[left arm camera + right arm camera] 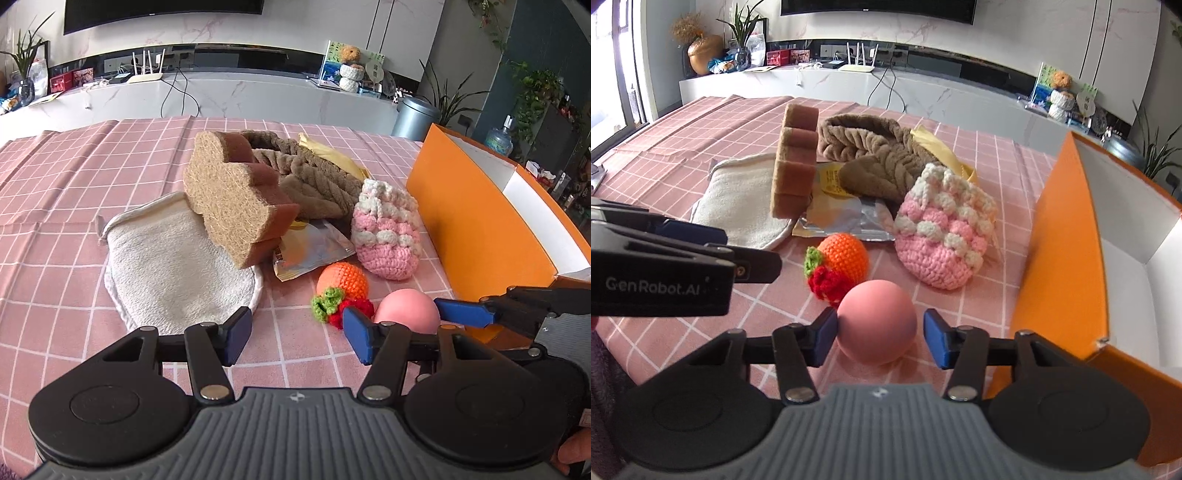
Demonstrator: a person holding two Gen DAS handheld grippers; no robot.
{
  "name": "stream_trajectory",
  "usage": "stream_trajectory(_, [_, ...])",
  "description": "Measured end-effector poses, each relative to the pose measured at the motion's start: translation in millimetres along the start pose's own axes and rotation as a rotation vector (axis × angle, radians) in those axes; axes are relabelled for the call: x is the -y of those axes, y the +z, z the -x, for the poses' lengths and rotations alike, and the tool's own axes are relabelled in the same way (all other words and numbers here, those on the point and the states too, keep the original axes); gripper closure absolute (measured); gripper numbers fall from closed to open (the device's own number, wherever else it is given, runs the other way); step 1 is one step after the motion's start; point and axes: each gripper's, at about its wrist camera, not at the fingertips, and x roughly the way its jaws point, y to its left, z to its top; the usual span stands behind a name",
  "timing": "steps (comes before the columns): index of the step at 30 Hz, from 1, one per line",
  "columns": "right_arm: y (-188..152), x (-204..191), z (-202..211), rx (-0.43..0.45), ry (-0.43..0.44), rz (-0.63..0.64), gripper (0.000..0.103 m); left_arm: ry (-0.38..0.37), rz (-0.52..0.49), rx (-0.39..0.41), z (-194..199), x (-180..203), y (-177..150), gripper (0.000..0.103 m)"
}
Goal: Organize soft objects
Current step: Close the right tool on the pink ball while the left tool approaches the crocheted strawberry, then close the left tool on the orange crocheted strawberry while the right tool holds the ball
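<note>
Fingers (827,334) of the right gripper (880,338) flank the pink ball (876,320).

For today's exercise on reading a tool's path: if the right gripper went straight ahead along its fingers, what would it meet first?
The pink ball. It sits between the open fingers of the right gripper, the left finger apparently touching it already. Beyond it lies the crocheted orange.

Foil packet (314,247) partly under sponge (236,206); orange box (1067,258) cut off at frame edge.
</note>
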Motion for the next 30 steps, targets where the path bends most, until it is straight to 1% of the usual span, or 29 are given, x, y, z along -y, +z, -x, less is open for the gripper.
stream_trajectory(2, [1,-1,2,0.008,-0.024,0.008,0.061,-0.004,-0.005,-0.001,-4,2,3,0.037])
stream_trajectory(4, [1,-6,6,0.033,-0.104,0.069,0.061,-0.011,-0.020,0.004,-5,5,6,0.037])
stream_trajectory(5, [0,-8,6,0.039,-0.127,0.096,0.062,-0.016,-0.029,0.005,-6,7,8,0.037])
stream_trajectory(6, [0,-8,5,0.035,-0.131,0.104,0.062,-0.021,-0.034,0.006,-7,9,9,0.037])
stream_trajectory(11, [0,-4,0,0.018,-0.118,0.077,0.062,-0.043,-0.082,0.003,-16,18,15,0.035])
stream_trajectory(13, [-1,3,-3,0.003,-0.092,0.031,0.062,-0.040,-0.086,-0.009,-23,18,16,0.035])
stream_trajectory(16, [-1,11,-2,0.010,-0.075,-0.023,0.061,-0.053,-0.078,-0.014,-28,18,17,0.034])
stream_trajectory(17, [-1,13,-3,0.008,-0.068,-0.045,0.061,-0.054,-0.081,-0.012,-29,18,17,0.032])
stream_trajectory(20, [0,18,-3,0.007,-0.049,-0.098,0.061,-0.057,-0.092,-0.014,-34,21,16,0.032])
stream_trajectory(25, [-2,17,-5,0.022,-0.044,-0.097,0.059,-0.075,-0.072,-0.031,-43,21,17,0.032])
stream_trajectory(30, [-4,22,-7,0.037,-0.032,-0.105,0.058,-0.061,-0.060,-0.058,-57,24,19,0.033])
